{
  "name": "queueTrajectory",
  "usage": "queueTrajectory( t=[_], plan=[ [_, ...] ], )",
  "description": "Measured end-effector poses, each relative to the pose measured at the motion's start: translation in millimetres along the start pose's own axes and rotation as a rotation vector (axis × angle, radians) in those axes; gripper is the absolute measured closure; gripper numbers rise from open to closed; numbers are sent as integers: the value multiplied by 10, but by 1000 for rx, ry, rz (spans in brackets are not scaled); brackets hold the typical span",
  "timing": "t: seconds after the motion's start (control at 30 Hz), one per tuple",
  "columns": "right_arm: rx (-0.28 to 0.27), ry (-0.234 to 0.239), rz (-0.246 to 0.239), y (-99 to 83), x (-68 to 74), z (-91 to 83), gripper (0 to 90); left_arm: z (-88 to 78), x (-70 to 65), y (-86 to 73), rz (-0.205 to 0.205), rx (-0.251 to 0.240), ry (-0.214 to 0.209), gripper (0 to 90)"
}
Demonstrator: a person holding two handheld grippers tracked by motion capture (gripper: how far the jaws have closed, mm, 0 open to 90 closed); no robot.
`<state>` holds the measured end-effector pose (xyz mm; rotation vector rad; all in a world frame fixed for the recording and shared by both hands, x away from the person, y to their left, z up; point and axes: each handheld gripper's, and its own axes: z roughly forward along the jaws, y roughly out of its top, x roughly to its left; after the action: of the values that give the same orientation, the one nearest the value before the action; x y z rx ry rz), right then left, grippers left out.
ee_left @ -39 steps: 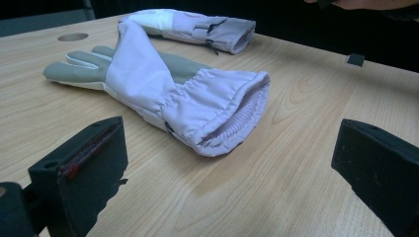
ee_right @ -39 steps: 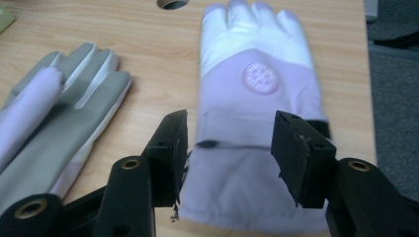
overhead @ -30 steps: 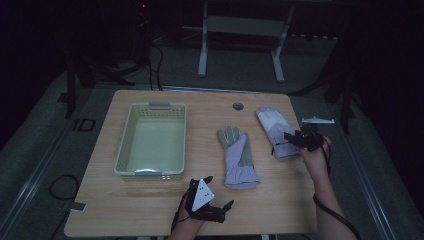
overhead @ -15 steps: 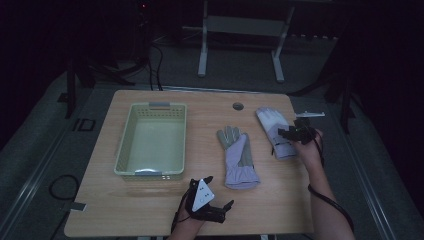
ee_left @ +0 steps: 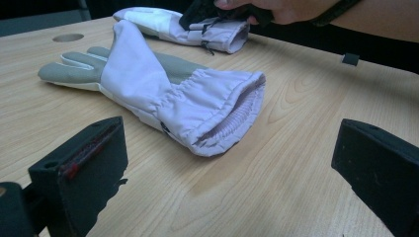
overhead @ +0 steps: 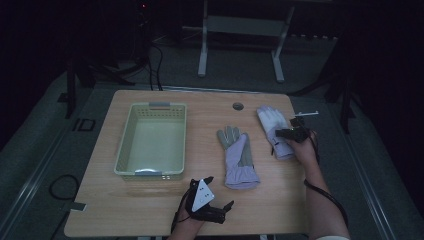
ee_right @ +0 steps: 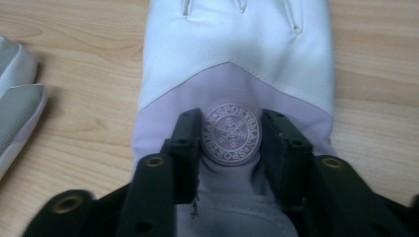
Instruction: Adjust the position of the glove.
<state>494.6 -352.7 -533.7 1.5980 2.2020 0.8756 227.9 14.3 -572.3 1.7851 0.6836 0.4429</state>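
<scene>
The right gripper (ee_right: 230, 148) presses down on a white and lilac glove (ee_right: 237, 59) lying flat on the wooden table (ee_right: 74, 39). Its two black jaws have just been closing and pinch the fabric around a round snowflake badge (ee_right: 230, 132). Another glove's (ee_right: 17, 106) grey fingertips show at the left edge

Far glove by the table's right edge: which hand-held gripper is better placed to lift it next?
Right. The right hand-held gripper already straddles the far glove at its snowflake badge, jaws just closing on the fabric. The left hand-held gripper sits open at the near edge, facing the near glove instead.
</scene>
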Motion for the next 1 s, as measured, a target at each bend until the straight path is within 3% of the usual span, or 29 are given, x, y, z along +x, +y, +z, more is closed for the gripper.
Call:
queueTrajectory(
  t=[0.13,0.2,0.4,0.53,0.73,0.8,1.0],
  plan=[
    [18,-20,-1,22,44,0,692,1,2,0,-2,1,2,10],
    [22,-32,23,39,68,-19,751,1,4,0,-4,0,0,10],
    [-6,-29,61,48,111,-206,789,1,6,0,-6,0,-1,10],
    [-27,1,86,39,152,-397,795,2,4,0,-5,0,-2,10],
    [-55,-5,80,26,247,-670,797,2,0,1,-3,1,1,10],
    [-73,-1,85,3,309,-864,798,3,-5,1,1,1,2,10],
    [-97,-36,75,-65,431,-1224,796,3,-16,1,6,1,1,10]
  ],
)
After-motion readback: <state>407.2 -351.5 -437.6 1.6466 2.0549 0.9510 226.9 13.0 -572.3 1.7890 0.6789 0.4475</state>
